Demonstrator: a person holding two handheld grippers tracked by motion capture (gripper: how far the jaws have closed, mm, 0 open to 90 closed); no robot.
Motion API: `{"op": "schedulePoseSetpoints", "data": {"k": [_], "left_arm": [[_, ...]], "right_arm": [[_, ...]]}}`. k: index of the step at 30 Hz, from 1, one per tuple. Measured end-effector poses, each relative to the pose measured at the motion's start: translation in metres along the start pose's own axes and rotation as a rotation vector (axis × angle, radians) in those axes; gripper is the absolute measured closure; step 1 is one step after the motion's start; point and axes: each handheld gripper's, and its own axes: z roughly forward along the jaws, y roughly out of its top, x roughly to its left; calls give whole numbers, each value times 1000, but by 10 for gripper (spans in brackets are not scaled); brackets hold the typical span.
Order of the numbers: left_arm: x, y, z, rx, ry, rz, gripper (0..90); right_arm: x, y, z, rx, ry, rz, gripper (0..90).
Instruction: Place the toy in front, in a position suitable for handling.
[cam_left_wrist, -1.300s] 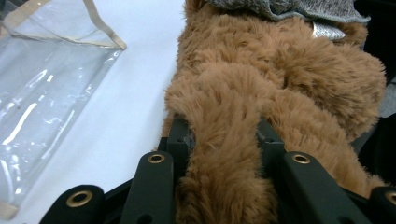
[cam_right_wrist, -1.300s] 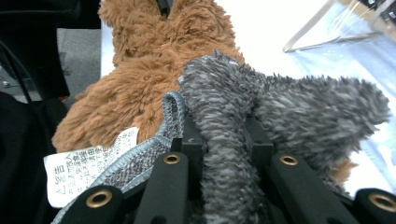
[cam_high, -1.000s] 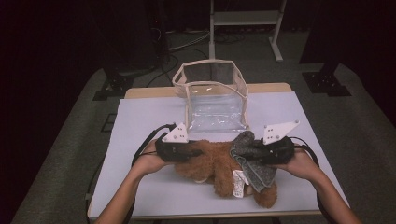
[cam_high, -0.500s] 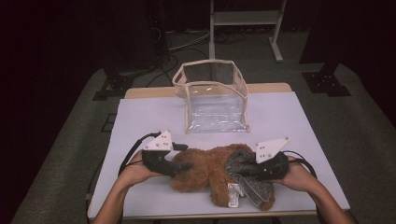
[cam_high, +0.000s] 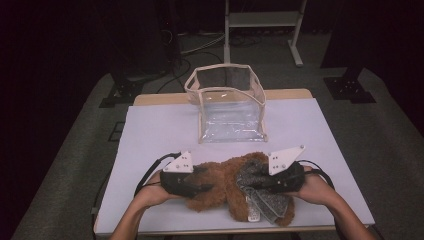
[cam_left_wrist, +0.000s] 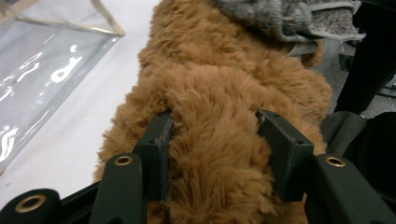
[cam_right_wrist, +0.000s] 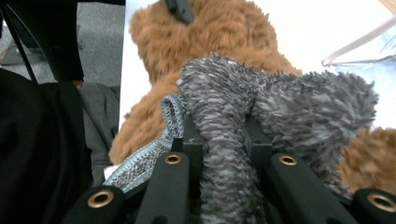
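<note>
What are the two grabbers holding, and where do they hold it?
The right gripper pinches a fold of the grey fabric. The left gripper has been closing, its fingers around a ridge of the brown fur.

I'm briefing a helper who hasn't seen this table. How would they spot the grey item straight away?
Start at the clear plastic bag standing at the far middle of the white table. Nearer the person lies a brown fluffy fabric heap; the grey fuzzy fabric lies over its right end, pinched in the right tongs. It is mottled grey with a knitted edge, unlike the plain brown pile.
</note>
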Motion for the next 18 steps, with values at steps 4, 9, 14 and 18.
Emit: {"op": "schedulePoseSetpoints", "data": {"k": [4,9,14,18], "left_arm": [[-7,8,4,18,3,37,481],[-17,10,4,25,-10,72,478],[-10,10,-5,5,4,45,399],[-5,14,-13,-20,0,26,314]], "right_arm": [[-7,4,-5,-25,-13,11,749],[-24,9,-17,-69,-45,41,747],[-27,-4,-4,-13,-6,74,754],[-18,-12,-4,-29,-1,80,760]]}}
